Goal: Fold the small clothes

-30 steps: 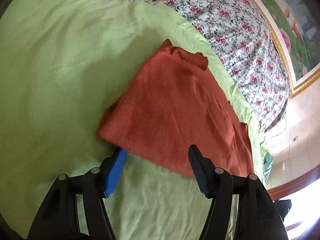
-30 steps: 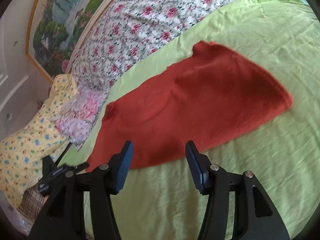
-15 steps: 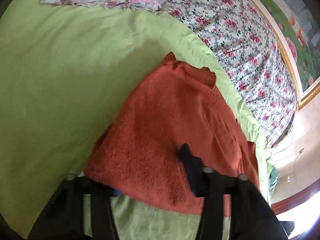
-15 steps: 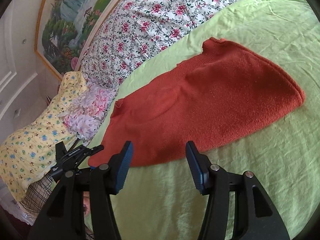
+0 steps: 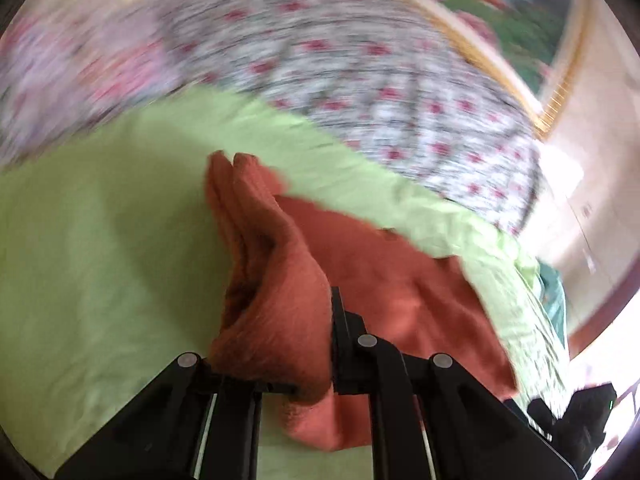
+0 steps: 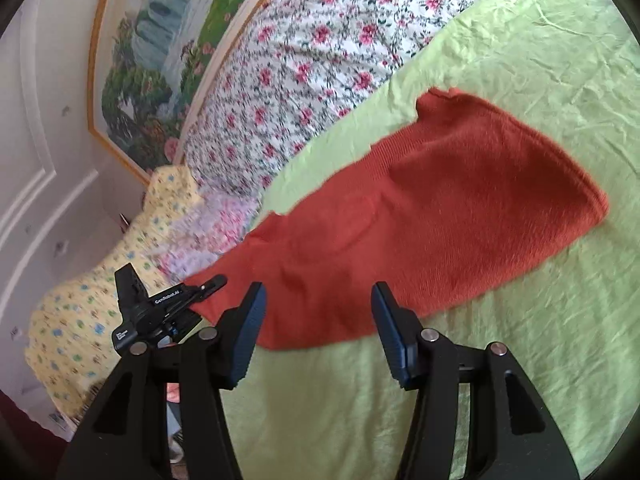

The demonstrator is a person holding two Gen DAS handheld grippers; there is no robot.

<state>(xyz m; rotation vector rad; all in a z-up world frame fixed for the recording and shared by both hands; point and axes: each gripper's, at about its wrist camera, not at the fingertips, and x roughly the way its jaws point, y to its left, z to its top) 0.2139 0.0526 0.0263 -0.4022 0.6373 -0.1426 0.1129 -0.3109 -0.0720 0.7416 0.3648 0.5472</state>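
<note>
A small rust-red knit sweater [image 6: 420,220] lies spread on a light green sheet [image 6: 540,340]. My left gripper [image 5: 288,340] is shut on the sweater [image 5: 280,300] at its near edge, which is lifted and bunched up between the fingers; that view is blurred by motion. The left gripper also shows in the right wrist view [image 6: 160,308] at the sweater's left end. My right gripper [image 6: 316,316] is open and empty just short of the sweater's near edge.
A floral quilt [image 6: 320,60] lies along the far side of the green sheet. A yellow printed cloth [image 6: 100,280] and a pink floral one [image 6: 216,224] lie at the left. A framed painting [image 6: 160,40] hangs on the wall behind.
My left gripper moved onto the sweater's near edge, shut on it and lifted it, bunching the cloth. My right gripper stayed open and drew slightly closer to the sweater.
</note>
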